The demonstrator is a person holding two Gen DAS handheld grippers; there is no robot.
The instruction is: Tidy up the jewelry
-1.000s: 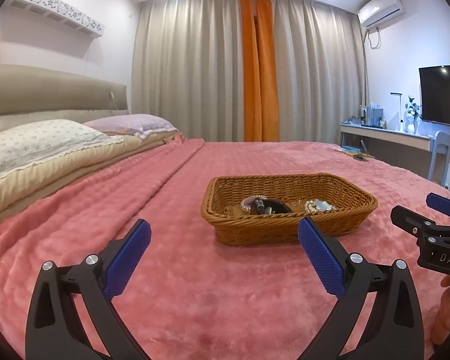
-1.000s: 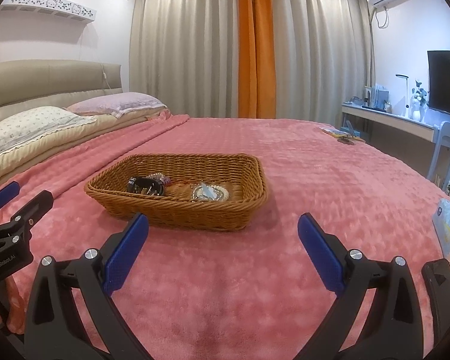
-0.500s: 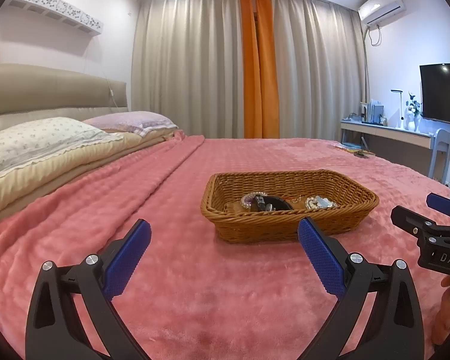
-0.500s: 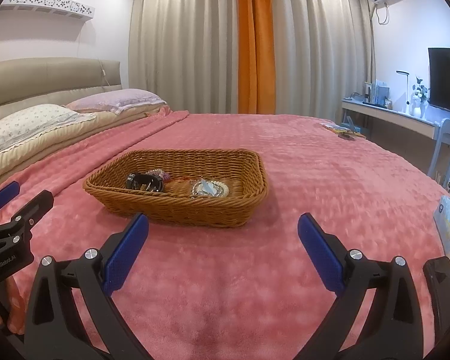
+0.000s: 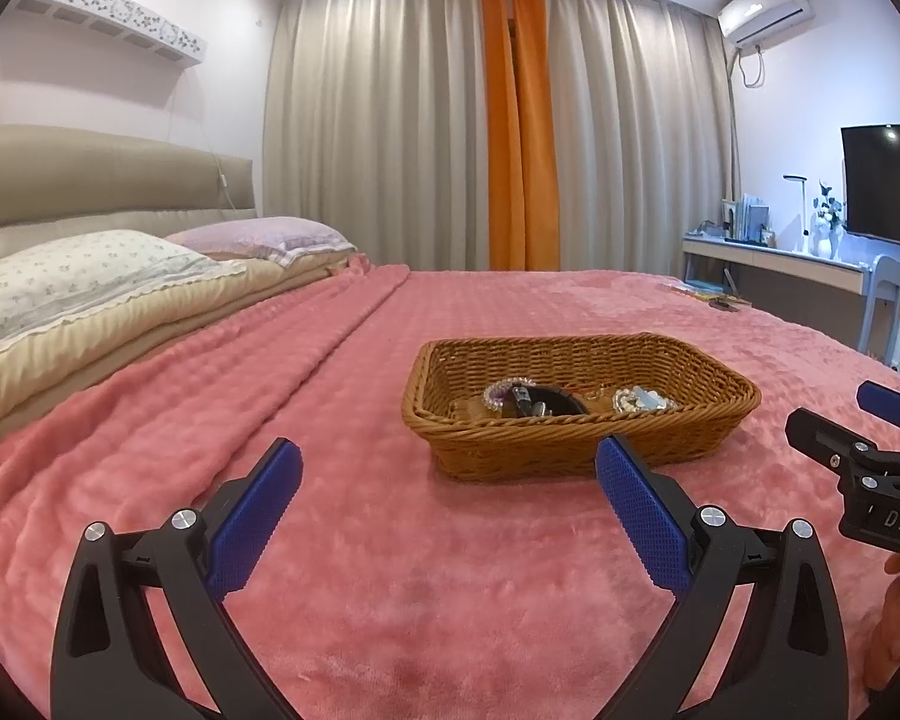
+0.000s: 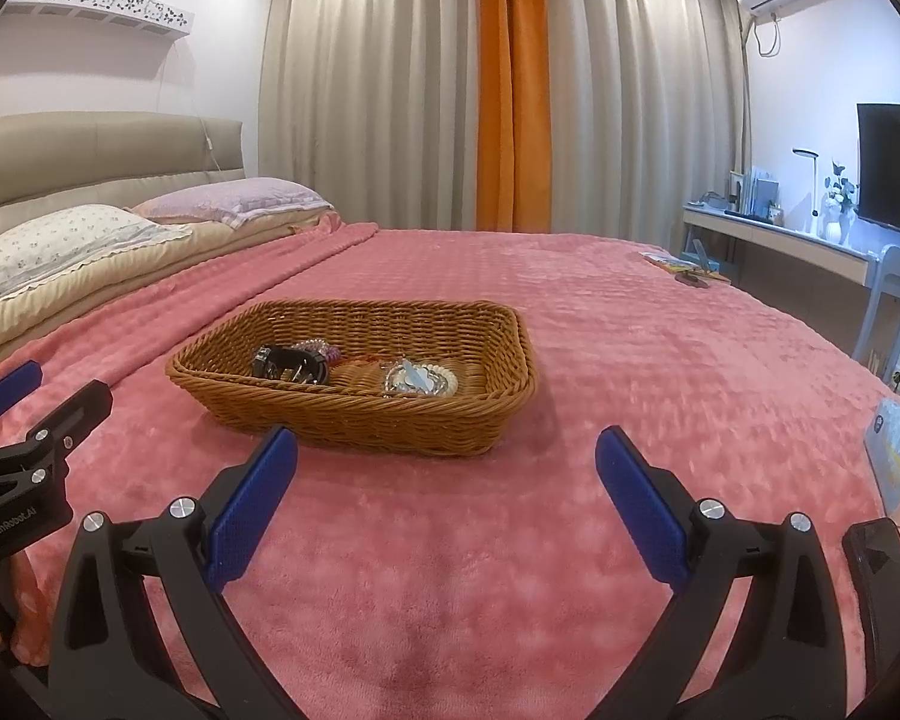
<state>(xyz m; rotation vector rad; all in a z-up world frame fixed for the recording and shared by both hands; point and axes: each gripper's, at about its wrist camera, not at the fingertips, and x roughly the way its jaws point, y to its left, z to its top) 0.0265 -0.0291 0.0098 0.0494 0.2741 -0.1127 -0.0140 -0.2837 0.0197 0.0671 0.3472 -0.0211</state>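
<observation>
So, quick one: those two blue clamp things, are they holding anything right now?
Left gripper: open, holding nothing.
Right gripper: open, holding nothing.
The jewelry is in the basket.

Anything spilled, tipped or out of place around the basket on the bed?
Nothing stands out. The wicker basket sits flat on the pink blanket, and the jewelry lies inside it. None shows on the blanket.

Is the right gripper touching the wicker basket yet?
Apart. The right wrist view shows pink blanket between the open right gripper and the wicker basket.
</observation>
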